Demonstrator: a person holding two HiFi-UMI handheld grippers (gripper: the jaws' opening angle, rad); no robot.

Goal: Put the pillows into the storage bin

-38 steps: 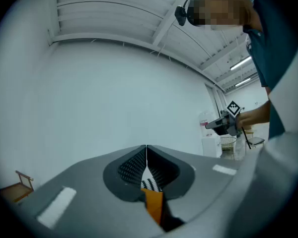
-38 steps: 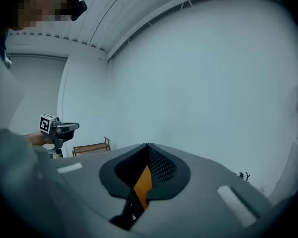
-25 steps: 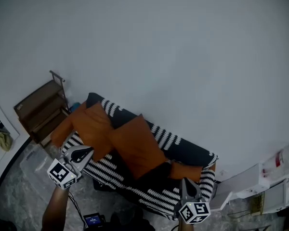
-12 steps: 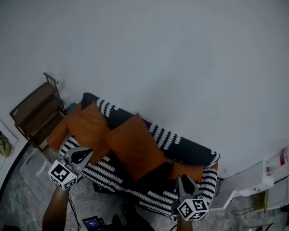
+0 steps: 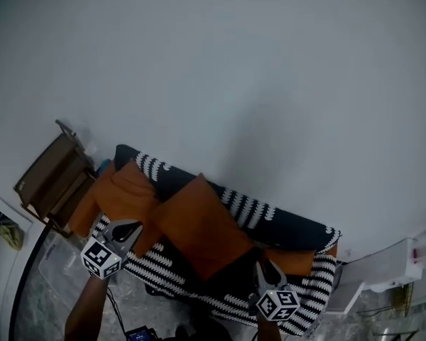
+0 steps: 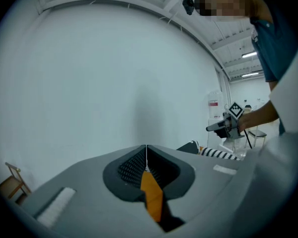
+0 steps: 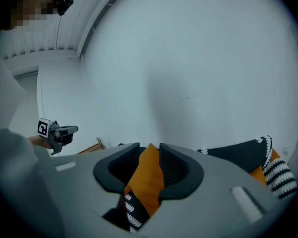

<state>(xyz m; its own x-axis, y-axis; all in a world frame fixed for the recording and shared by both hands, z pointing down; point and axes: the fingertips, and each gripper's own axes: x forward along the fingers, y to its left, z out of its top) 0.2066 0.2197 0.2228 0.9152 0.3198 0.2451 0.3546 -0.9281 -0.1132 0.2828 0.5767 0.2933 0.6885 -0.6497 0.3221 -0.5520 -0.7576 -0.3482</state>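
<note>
head view: three orange cushions rest on a black-and-white sofa (image 5: 268,222) by a white wall: left pillow (image 5: 124,194), middle pillow (image 5: 202,224), small right pillow (image 5: 295,260). left gripper (image 5: 133,227), jaws pressed together, sits at the left pillow's lower edge. right gripper (image 5: 261,265) jaws are opening, an orange pillow corner (image 7: 148,177) between them.

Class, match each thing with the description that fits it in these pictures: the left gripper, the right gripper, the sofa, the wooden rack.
Things:
1. left gripper
2. right gripper
3. sofa
4. wooden rack

Descriptions:
a. black with white stripes
b. an orange pillow between its jaws
c. jaws together
d. brown, beside the sofa

Pairs: 1-c, 2-b, 3-a, 4-d. The right gripper's jaws are opening.
</note>
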